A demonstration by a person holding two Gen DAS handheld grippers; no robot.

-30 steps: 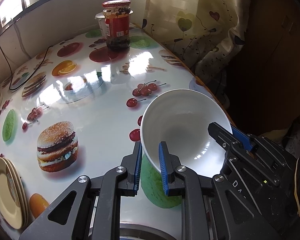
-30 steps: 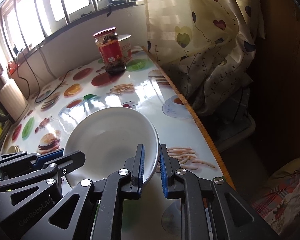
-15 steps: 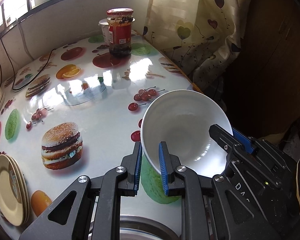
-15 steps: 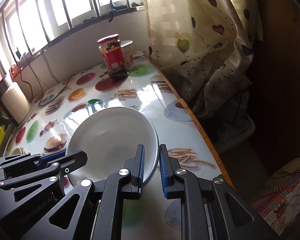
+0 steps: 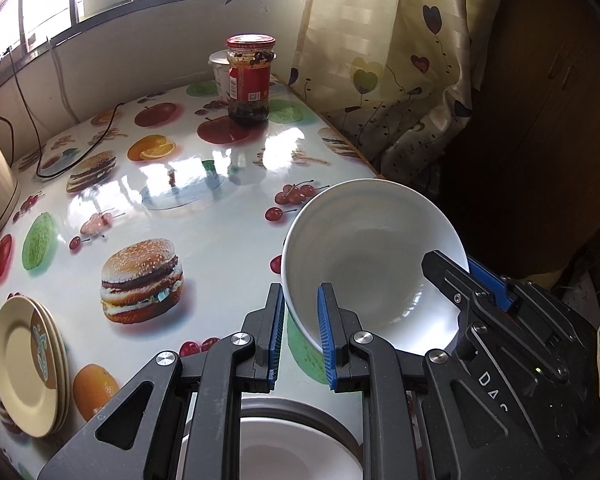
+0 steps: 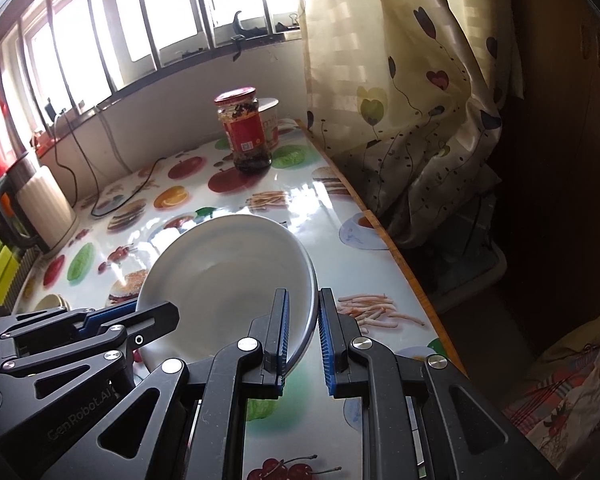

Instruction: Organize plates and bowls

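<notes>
A white bowl is held tilted in the air above the table by both grippers. My left gripper is shut on its near rim. My right gripper is shut on the opposite rim; the bowl shows in the right wrist view too. The right gripper also appears in the left wrist view. A stack of cream plates lies at the table's left. Another white bowl inside a metal rim sits just below the left gripper.
A red-lidded jar and a white tub behind it stand at the far end of the fruit-print table. A cable trails at the back left. A kettle stands left. The table's right edge borders a curtain.
Both grippers have lifted the white bowl higher above the table and drawn back; the second bowl below has come into view. Both grips are unchanged.
</notes>
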